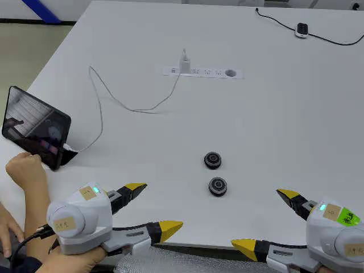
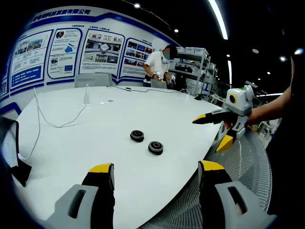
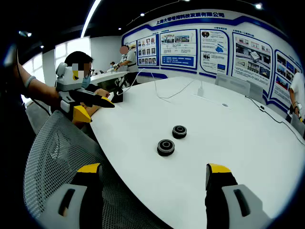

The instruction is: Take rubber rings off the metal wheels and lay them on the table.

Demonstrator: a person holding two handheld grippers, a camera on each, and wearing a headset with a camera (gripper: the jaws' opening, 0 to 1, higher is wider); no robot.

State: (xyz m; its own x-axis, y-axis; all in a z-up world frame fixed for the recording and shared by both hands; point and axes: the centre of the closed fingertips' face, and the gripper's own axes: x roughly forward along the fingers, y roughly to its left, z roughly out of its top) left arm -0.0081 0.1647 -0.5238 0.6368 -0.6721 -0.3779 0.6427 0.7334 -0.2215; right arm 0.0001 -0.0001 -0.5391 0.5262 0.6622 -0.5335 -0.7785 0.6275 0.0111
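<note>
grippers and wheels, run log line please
left gripper open | right gripper open | far wheel ring on | near wheel ring on | both on table

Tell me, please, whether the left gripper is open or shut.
Open. The left gripper has its yellow-tipped jaws spread wide apart with nothing between them, short of the nearer wheel.

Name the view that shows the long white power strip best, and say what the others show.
Head view: the long white power strip is seen from above, its sockets and the plugged-in white charger distinct. The left gripper view and right gripper view show it as a thin, distant sliver, sockets unreadable.
</note>
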